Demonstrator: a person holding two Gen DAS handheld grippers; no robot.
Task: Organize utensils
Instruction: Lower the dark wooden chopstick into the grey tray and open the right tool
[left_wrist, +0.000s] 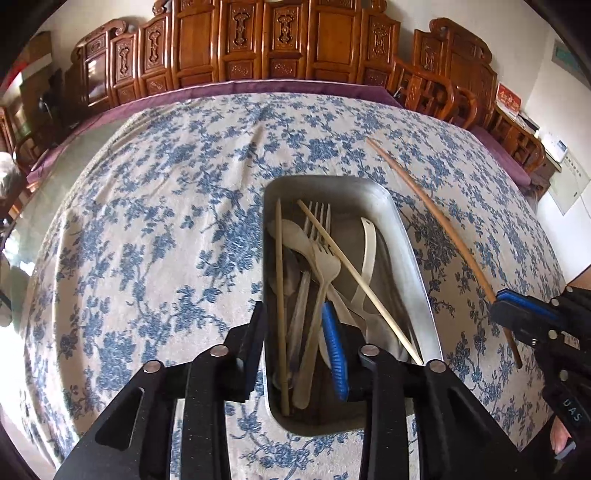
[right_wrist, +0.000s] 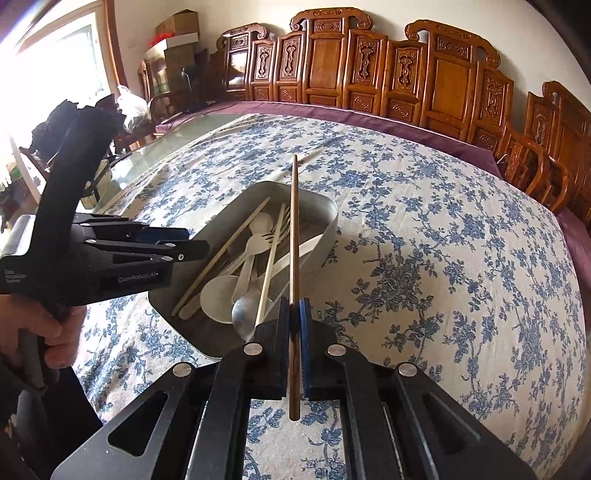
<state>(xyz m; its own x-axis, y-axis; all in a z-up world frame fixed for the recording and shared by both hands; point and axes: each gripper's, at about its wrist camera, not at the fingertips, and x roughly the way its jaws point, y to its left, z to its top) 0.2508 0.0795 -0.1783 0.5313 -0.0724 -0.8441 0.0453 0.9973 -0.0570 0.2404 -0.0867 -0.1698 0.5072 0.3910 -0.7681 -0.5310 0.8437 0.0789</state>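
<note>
A metal tray (left_wrist: 406, 229) (right_wrist: 330, 221) sits on the floral tablecloth and holds pale chopsticks, white plastic forks (left_wrist: 325, 258) and spoons, and a metal spoon (right_wrist: 245, 310). My left gripper (left_wrist: 295, 343) hangs open over the tray's near end. A pale chopstick and a fork handle lie in the tray below its gap, untouched by the pads. In the right wrist view the left gripper (right_wrist: 192, 243) reaches in over the tray from the left. My right gripper (right_wrist: 294, 332) (left_wrist: 524, 314) is shut on a dark brown chopstick (right_wrist: 294, 229) (left_wrist: 436, 214) near its thick end. It is held right of the tray, tip pointing away.
The blue-flowered tablecloth (left_wrist: 147, 240) covers a long table with a purple edge. Carved wooden chairs (left_wrist: 258, 40) (right_wrist: 443, 74) line the far side. Bare glass tabletop (right_wrist: 177, 147) shows to the left of the cloth. A person's hand (right_wrist: 55, 332) grips the left tool's handle.
</note>
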